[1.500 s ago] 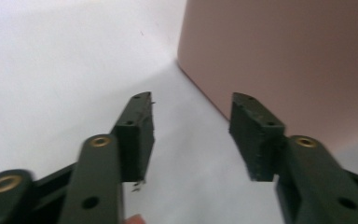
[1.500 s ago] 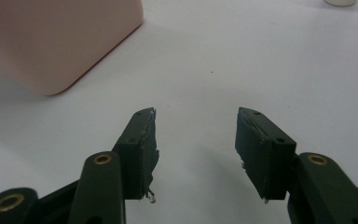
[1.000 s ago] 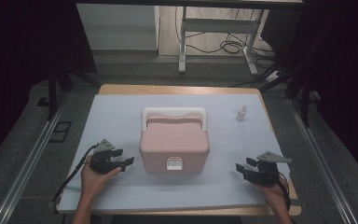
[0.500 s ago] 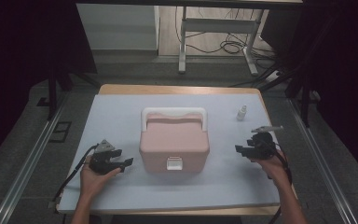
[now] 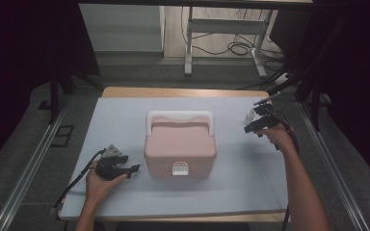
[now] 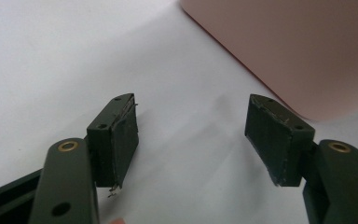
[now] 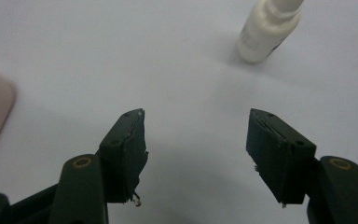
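A pink lidded box [image 5: 179, 147] with a white handle [image 5: 179, 116] stands mid-table. A small white bottle [image 5: 250, 115] stands upright to its right, toward the back. My right gripper [image 5: 253, 121] hovers just beside that bottle; its jaws have just been opening and stand open with nothing between them. In the right gripper view the bottle [image 7: 268, 32] is ahead and slightly right of the open gripper [image 7: 196, 144]. My left gripper [image 5: 131, 169] rests open on the table left of the box. In the left gripper view the empty gripper [image 6: 191, 135] faces the box's wall [image 6: 298, 51].
A pale blue-grey mat [image 5: 125, 125] covers the table, with its wooden edge [image 5: 183, 92] at the back. A desk frame and floor cables [image 5: 241, 48] lie beyond. Metal rails [image 5: 29, 163] run along both sides.
The right hand rose and travelled from the front right of the table toward the back, ending beside the white bottle. The left hand and the box stayed put.
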`<action>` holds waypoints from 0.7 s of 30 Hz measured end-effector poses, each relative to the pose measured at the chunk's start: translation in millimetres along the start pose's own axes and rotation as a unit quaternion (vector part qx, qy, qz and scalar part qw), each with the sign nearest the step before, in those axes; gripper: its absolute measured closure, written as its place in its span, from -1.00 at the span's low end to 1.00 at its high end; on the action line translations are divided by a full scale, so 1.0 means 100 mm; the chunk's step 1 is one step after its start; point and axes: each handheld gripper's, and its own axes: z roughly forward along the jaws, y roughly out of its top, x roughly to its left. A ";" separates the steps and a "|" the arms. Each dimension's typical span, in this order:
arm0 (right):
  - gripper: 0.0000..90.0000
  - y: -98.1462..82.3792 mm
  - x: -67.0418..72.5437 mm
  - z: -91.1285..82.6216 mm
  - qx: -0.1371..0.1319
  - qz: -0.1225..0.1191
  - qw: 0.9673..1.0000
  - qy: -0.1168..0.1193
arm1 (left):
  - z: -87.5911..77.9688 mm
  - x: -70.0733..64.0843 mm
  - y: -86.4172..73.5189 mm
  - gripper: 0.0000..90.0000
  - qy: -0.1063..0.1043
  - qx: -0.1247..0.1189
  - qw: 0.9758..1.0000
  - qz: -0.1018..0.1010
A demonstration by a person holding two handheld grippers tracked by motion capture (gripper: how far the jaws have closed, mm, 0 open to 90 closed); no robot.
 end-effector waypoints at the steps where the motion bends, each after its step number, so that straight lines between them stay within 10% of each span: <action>1: -0.16 0.06 -0.02 0.03 0.000 0.005 1.000 -0.003 | 0.00 0.00 0.00 -0.23 -0.001 0.001 1.000 0.002; 21: -0.13 0.56 -0.32 0.55 0.018 0.049 0.997 -0.059 | 0.00 -0.01 0.00 -0.21 0.005 0.004 1.000 0.007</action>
